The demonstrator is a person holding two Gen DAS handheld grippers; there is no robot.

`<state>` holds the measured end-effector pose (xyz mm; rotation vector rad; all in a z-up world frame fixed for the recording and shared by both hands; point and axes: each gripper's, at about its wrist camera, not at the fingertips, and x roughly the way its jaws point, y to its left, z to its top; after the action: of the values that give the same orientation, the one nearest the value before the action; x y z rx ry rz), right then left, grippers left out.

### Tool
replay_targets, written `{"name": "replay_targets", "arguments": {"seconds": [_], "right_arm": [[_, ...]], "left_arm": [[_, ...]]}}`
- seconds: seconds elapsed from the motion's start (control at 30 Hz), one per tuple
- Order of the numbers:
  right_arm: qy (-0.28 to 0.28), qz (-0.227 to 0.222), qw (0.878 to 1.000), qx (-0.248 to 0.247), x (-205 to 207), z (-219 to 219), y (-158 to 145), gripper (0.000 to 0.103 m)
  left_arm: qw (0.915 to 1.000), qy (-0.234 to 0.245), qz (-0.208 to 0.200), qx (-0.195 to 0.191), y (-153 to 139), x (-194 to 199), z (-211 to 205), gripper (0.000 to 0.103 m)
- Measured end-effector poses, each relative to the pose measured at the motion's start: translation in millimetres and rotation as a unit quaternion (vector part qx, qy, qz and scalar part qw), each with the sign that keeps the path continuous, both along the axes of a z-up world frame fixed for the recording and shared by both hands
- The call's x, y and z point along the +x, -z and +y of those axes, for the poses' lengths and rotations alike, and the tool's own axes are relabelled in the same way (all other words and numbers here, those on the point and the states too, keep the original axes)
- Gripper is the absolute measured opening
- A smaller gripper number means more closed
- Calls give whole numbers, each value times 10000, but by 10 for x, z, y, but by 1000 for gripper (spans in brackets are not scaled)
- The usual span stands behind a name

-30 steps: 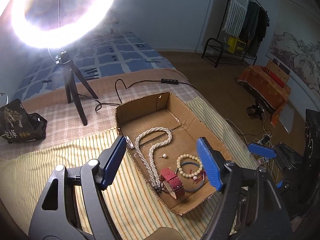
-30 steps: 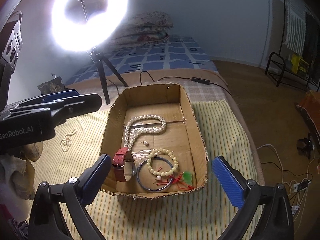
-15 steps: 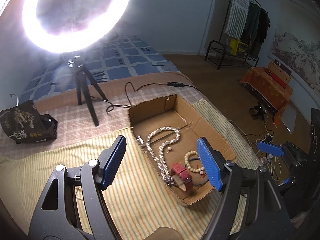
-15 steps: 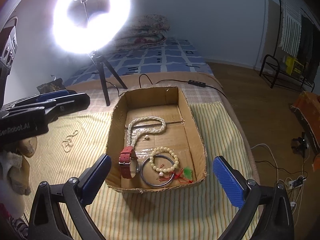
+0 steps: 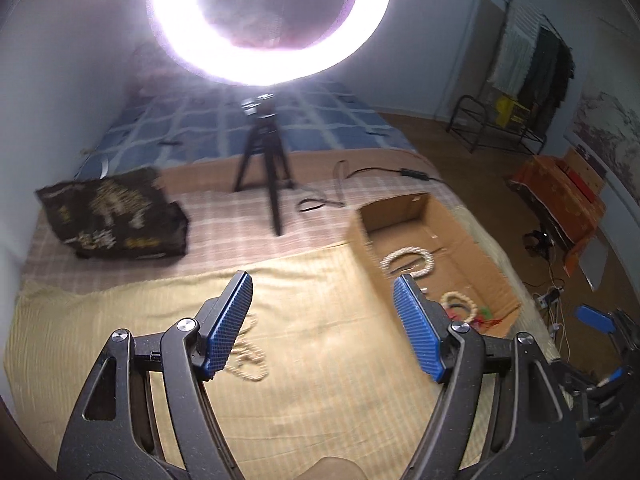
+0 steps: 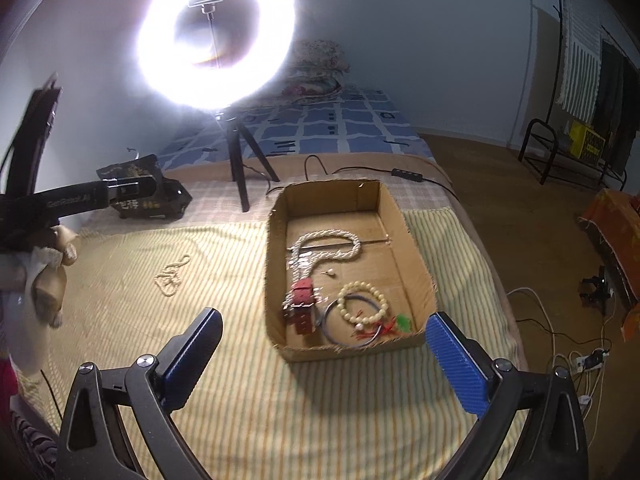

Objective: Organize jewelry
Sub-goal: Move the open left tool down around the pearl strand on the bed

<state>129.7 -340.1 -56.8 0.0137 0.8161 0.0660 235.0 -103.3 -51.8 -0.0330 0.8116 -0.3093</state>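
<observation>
A cardboard box (image 6: 276, 280) lies on the striped cloth. It holds a long pearl necklace (image 6: 328, 244), a red-strapped watch (image 6: 302, 304), a cream bead bracelet (image 6: 362, 306), a blue bangle (image 6: 340, 334), a green pendant (image 6: 404, 322) and a small earring (image 6: 331, 273). A small pearl chain (image 6: 172, 276) lies loose on the cloth left of the box. My left gripper (image 5: 324, 320) hovers open and empty over that chain (image 5: 248, 360), with the box (image 5: 432, 248) to its right. My right gripper (image 6: 324, 360) is open and empty, back from the box's near wall.
A ring light on a tripod (image 6: 240, 184) stands behind the box, its cable (image 6: 360, 170) trailing across the bed. A black bag (image 5: 112, 220) sits at the back left. The bed edge drops to the floor on the right, where cables (image 6: 560, 344) lie.
My left gripper has swung left, away from the box and over the cloth with the loose chain. My right gripper has drawn back and risen a little; the box looks smaller.
</observation>
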Motion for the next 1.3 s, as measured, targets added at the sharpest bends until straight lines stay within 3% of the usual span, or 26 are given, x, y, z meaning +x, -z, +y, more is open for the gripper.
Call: {"name": "replay_targets", "arguments": {"seconds": [0.3, 0.5, 0.6, 0.9, 1.17, 1.3], "right_arm": [[-45, -143, 9999, -37, -154, 301, -113, 103], [-209, -81, 9997, -68, -142, 484, -90, 103], [-252, -49, 9996, -99, -116, 529, -74, 103], [-275, 8, 9996, 98, -84, 521, -75, 103], [-207, -3, 9995, 218, -100, 431, -85, 103], [-181, -11, 9994, 281, -94, 393, -95, 103]], "left_arm": [[9950, -403, 912, -56, 471, 116, 681, 75], [9839, -618, 1640, -358, 904, 219, 873, 75], [9793, -651, 1879, -369, 1084, 271, 866, 69], [9747, -736, 2052, -496, 1219, 424, 709, 69], [9727, -857, 2154, -41, 1449, 561, 538, 62], [9702, -1028, 2194, -39, 1522, 634, 553, 56]]}}
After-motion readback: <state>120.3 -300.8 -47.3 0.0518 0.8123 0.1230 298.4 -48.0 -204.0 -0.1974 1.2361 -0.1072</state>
